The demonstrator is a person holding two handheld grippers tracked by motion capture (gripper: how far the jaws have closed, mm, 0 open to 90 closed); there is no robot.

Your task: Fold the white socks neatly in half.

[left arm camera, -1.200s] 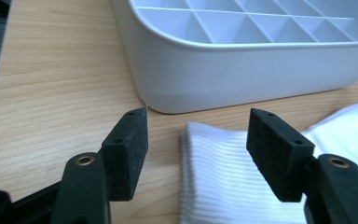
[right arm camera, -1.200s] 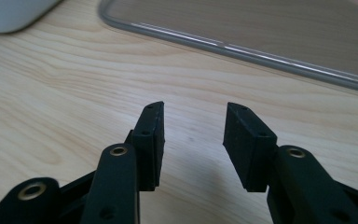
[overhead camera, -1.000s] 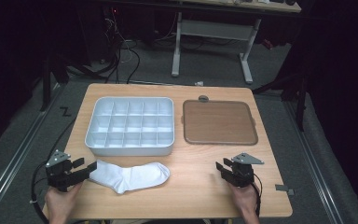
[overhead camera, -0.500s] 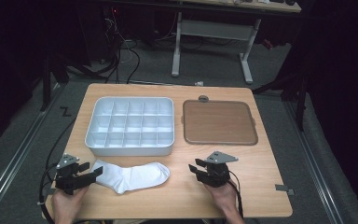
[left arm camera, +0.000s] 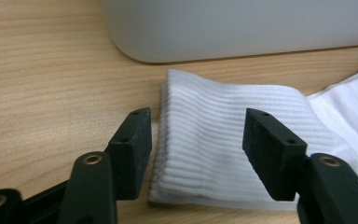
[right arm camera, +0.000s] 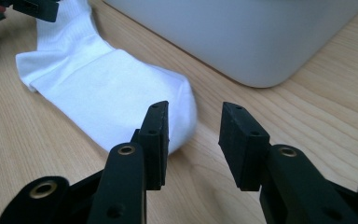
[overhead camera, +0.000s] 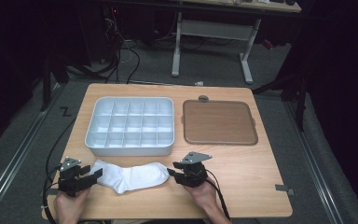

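A white sock [overhead camera: 130, 176] lies flat on the wooden table, just in front of the white compartment tray [overhead camera: 130, 150]. My left gripper [overhead camera: 95, 173] is at its ribbed cuff [left arm camera: 214, 135]. Its jaws have just been closing and stand open on either side of the cuff, with the pads not pressing on it. My right gripper [overhead camera: 171, 173] has come up to the toe end [right arm camera: 107, 88]. Its jaws [right arm camera: 193, 130] have also just been closing and stand open. The toe lies behind the left one, and bare table shows in the gap.
A brown shallow tray [overhead camera: 219, 122] sits right of the compartment tray. The compartment tray's wall [right arm camera: 242, 32] stands close behind the sock. A small grey tab [overhead camera: 284, 189] sticks to the table's right front. Cables trail off the table's left edge.
My right gripper has slid left along the front of the table up to the sock's toe. The left gripper has eased in low over the cuff. The sock has not moved.
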